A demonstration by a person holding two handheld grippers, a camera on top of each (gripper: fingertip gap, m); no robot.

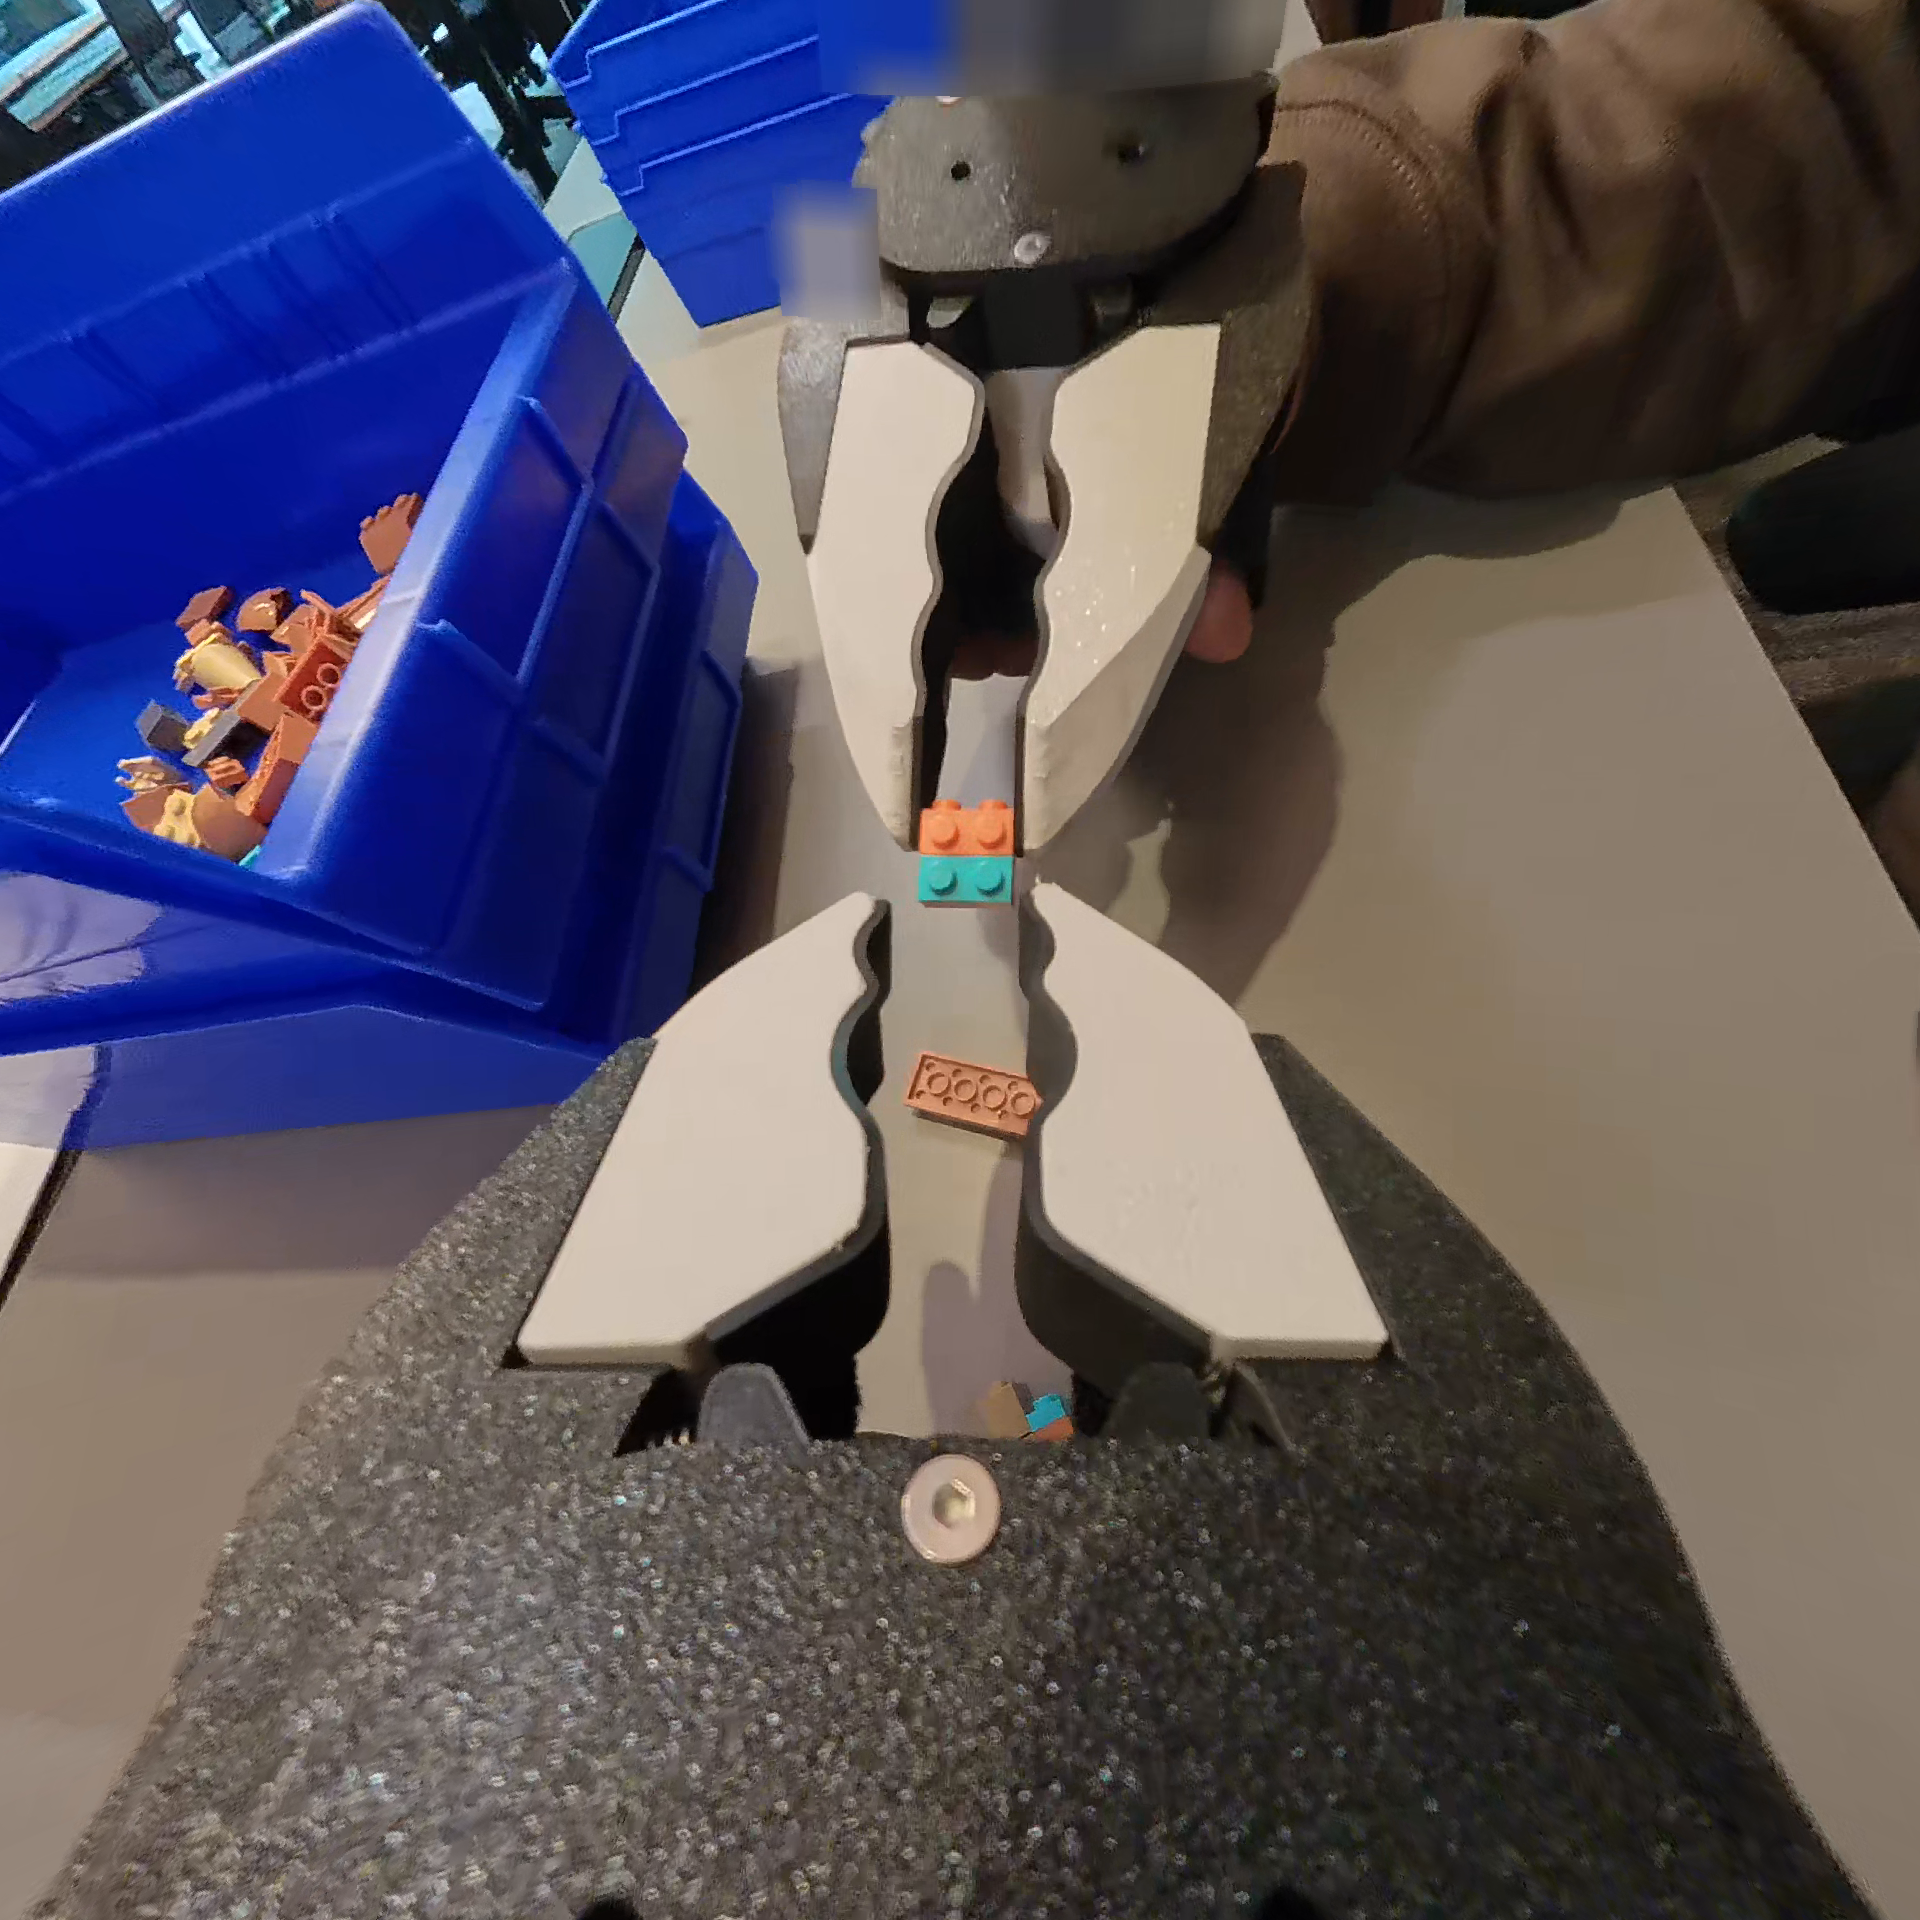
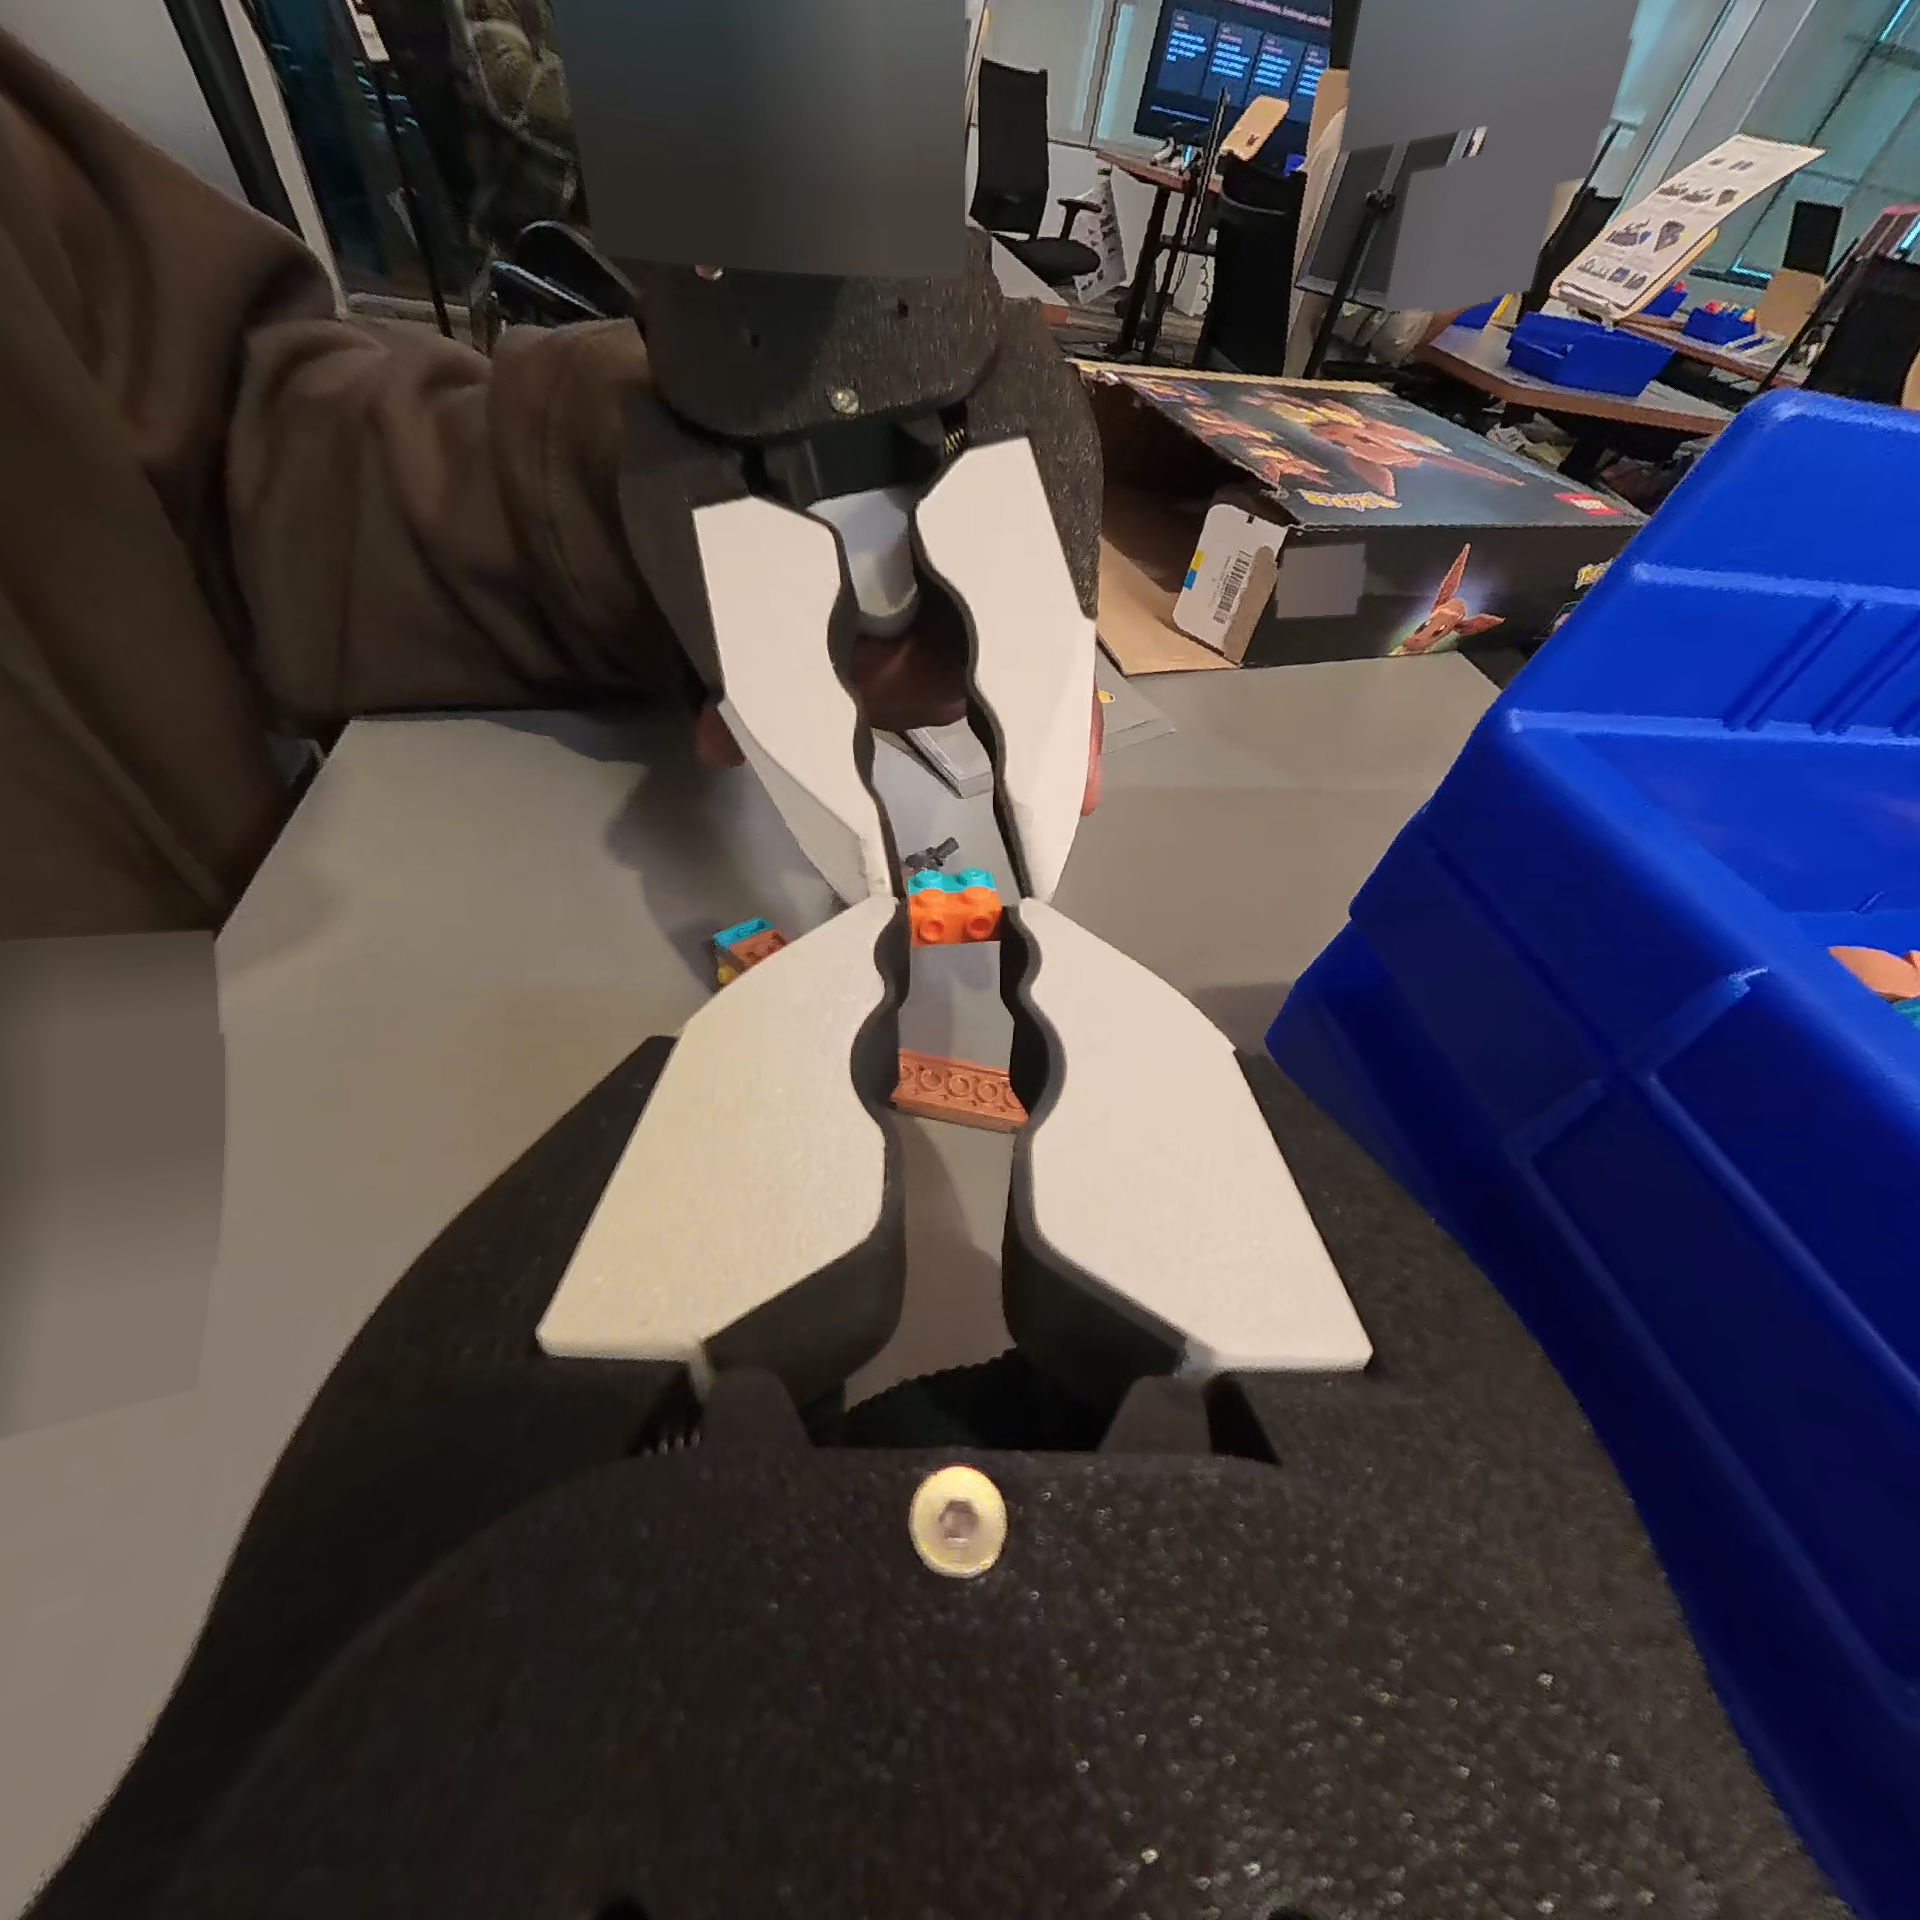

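The two grippers face each other tip to tip over a grey table [image 1: 1455,935]. My right gripper [image 2: 958,920] is shut on an orange brick [image 2: 956,923], which has a teal brick [image 2: 951,883] joined to it. In the left wrist view the right gripper [image 1: 966,831] comes in from the top with the orange brick [image 1: 966,828] and teal brick [image 1: 966,881]. My left gripper [image 1: 956,904] is open, its tips just either side of the teal brick with small gaps. A brown plate [image 1: 974,1101] lies studs down on the table under the left fingers.
A blue bin [image 1: 499,727] with several brown and tan pieces [image 1: 249,707] stands beside the grippers; it also shows in the right wrist view [image 2: 1610,935]. A small teal-and-brown stack [image 2: 748,945] and a tiny dark piece [image 2: 932,857] lie on the table. A printed cardboard box [image 2: 1351,488] sits behind. From the left gripper's tips to the brown plate [image 1: 974,1101] is close to 8 centimetres. The right camera catches it too, in the right wrist view [image 2: 974,1089].
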